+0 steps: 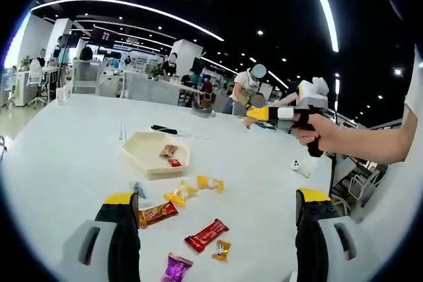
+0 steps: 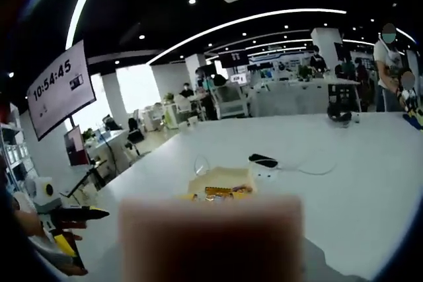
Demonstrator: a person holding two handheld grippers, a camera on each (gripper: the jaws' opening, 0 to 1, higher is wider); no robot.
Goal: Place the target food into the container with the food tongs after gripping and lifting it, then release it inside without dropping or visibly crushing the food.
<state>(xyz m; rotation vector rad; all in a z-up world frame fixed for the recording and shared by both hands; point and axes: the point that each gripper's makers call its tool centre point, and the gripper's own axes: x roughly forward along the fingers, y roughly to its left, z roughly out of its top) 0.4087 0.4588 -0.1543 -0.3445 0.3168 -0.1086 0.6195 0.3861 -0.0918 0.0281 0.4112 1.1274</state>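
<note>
Two black, yellow-tipped jaws of the left tongs rise from the bottom of the left gripper view, spread wide and holding nothing. Between and just beyond them, wrapped snacks lie scattered on the white bench — red, purple and yellow wrappers. Farther off sits a cream tray with two small packets inside. At the right of that view a hand grips the right tongs, raised well above the bench; its tips seem close together, though I cannot tell for sure. The right gripper view adds little — a blurred, pinkish block covers its lower middle, with the tray and some wrappers peeking just above it, and a black phone beyond.
</note>
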